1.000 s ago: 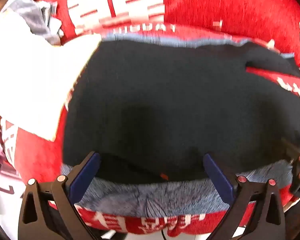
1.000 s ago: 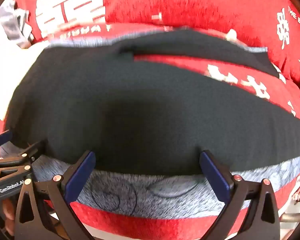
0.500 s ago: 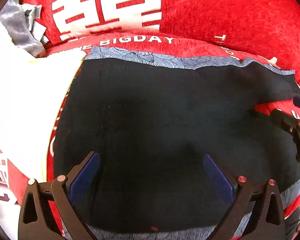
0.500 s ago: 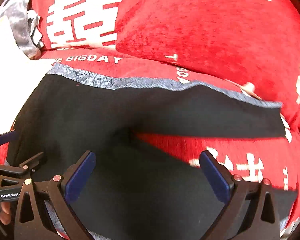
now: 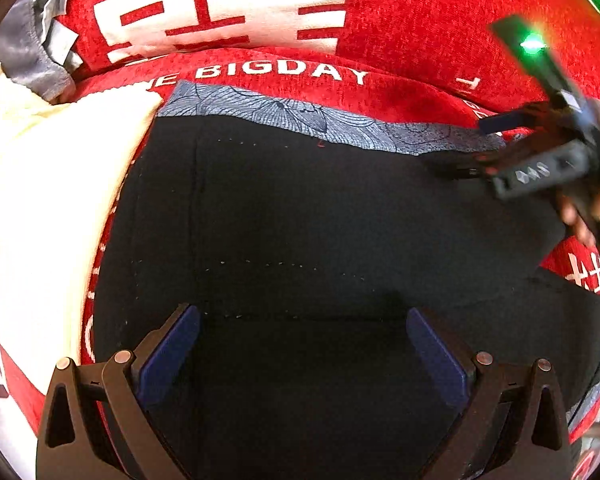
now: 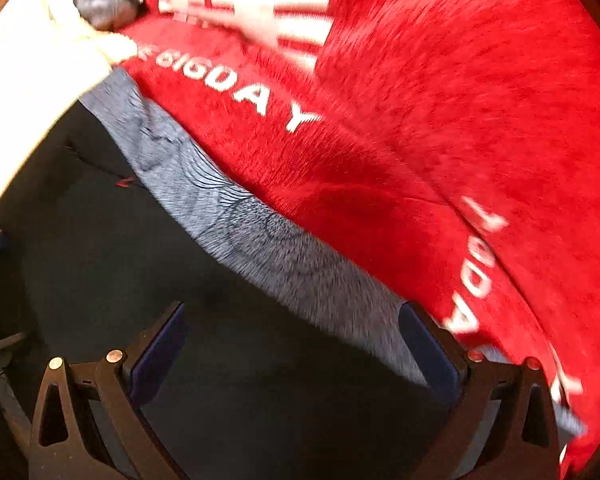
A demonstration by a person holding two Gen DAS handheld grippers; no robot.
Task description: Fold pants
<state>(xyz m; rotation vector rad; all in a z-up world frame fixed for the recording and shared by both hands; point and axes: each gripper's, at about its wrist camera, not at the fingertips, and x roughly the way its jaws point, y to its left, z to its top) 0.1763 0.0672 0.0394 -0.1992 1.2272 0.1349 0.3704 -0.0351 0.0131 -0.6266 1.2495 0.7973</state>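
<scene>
On a red plush cover point(image 5: 400, 28) printed with white characters and the words "BIGDAY", the black pants point(image 5: 300, 220) lie spread flat, filling the middle of the left wrist view from 9 o'clock across to 3 o'clock. A blue-grey patterned cloth point(image 5: 300, 114) shows as a strip along the pants' far edge, running from 11 o'clock toward 2 o'clock, between the black fabric and the red lettering. A cream-white cloth point(image 5: 40, 200) lies just beside the pants at 9 o'clock, and a grey garment point(image 5: 36, 56) is bunched at 10 o'clock against the red cover. The left gripper point(image 5: 302, 344) hangs over the near part of the pants with its blue-padded fingers point(image 5: 168, 352) spread wide apart, nothing between them. At 2 to 3 o'clock in that view the right gripper point(image 5: 488, 144) reaches in at the far right corner of the pants, with a green light on its body and a hand point(image 5: 596, 208) behind it; from this side I cannot tell how its tips meet the fabric. In the right wrist view, which is blurred, the right gripper point(image 6: 292, 344) has its fingers point(image 6: 428, 356) released and wide, over the black pants point(image 6: 120, 272) at 7 o'clock and the blue-grey strip point(image 6: 236, 220) crossing from 10 o'clock down to 4 o'clock, with the red cover point(image 6: 440, 100) beyond.
</scene>
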